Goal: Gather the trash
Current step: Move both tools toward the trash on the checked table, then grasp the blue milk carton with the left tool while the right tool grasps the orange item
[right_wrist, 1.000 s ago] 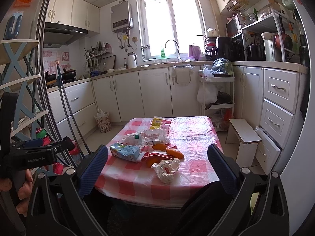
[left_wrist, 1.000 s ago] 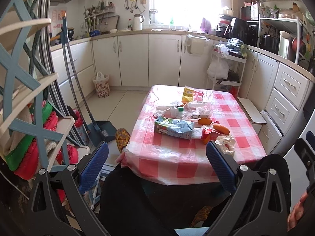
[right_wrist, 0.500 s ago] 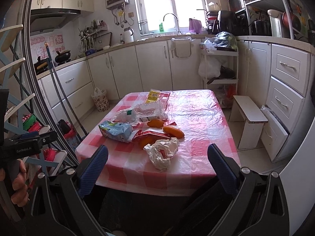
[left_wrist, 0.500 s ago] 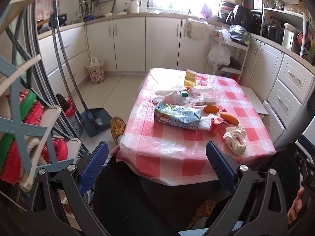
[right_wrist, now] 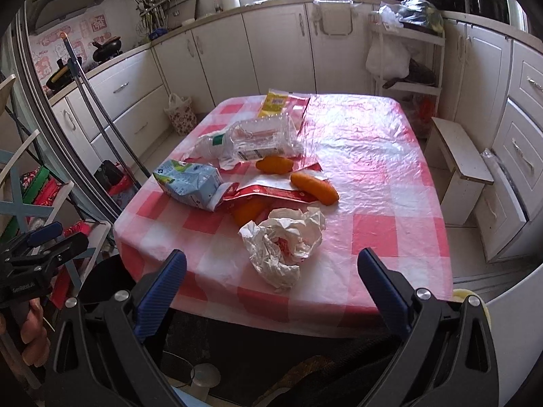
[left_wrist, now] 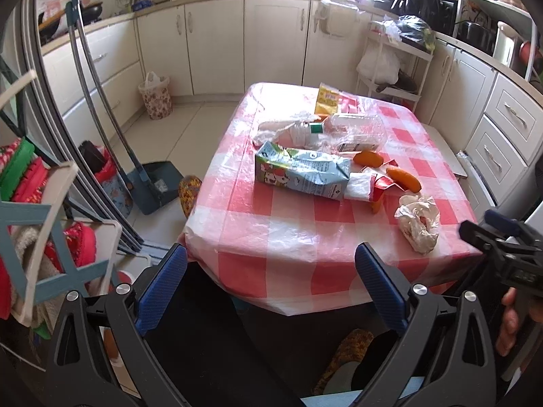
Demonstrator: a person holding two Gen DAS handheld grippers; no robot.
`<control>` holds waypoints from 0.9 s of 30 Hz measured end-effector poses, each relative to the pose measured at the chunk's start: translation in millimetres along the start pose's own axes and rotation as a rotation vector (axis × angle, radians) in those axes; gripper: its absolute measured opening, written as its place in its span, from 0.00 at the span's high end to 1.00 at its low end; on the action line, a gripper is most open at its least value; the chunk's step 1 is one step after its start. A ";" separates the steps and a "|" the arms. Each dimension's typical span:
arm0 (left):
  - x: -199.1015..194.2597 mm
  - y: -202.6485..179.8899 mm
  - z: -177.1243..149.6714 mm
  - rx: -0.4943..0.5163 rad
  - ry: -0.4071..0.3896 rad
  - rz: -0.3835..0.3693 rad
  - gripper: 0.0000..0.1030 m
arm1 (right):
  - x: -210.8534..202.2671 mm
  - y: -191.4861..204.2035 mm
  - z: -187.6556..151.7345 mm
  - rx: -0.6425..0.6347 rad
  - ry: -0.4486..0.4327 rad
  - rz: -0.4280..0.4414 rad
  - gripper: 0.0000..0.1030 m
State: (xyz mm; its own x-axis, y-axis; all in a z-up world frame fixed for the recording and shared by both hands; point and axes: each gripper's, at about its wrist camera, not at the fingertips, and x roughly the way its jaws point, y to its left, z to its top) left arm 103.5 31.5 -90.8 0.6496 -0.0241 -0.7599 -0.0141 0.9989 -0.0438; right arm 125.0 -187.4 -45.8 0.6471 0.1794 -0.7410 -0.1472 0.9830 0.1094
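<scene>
Approach step of trash collection. Both grippers hang short of the near edge of the tabletop, which is covered in a red-and-white checked cloth; nothing is grasped. The left gripper and right gripper each have their fingers spread wide apart and empty. The trash lies clustered on the left and middle of the tabletop: one crumpled white wrapper nearest the right gripper, one flattened milk carton, one clear plastic bottle, one red foil wrapper, one yellow packet at the far edge, and three orange pieces whose nature cannot be told. The next move is judged to call for lowering the right gripper over the crumpled wrapper and closing on its bulk. A lined waste basket stands on the floor, well apart.
</scene>
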 end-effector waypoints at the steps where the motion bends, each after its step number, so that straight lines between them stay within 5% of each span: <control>1: 3.8 1.4 1.7 -0.013 0.011 -0.010 0.07 | 8.4 -0.4 1.8 0.012 0.016 0.003 0.06; 8: 35.1 11.4 19.6 -0.148 0.072 -0.081 0.07 | 49.7 2.6 6.9 -0.002 0.076 -0.020 0.06; 12: 57.7 11.1 25.5 -0.198 0.119 -0.113 0.07 | 48.1 -10.0 10.3 0.030 0.037 -0.004 0.07; 19: 103.9 14.3 30.6 -0.419 0.233 -0.284 0.07 | 52.1 -38.6 51.2 -0.022 -0.001 -0.059 0.08; 23: 132.1 13.5 32.2 -0.569 0.288 -0.370 0.09 | 76.8 -48.8 68.8 -0.104 0.072 -0.047 0.32; 27: 151.4 8.3 37.4 -0.645 0.300 -0.386 0.09 | 102.6 -48.2 73.2 -0.173 0.133 -0.017 0.44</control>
State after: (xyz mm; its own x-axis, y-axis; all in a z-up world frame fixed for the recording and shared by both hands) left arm 230.1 37.5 -181.9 0.4675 -0.4641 -0.7524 -0.3257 0.7008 -0.6347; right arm 253.3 -213.5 -78.6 0.5478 0.1450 -0.8240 -0.2706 0.9626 -0.0105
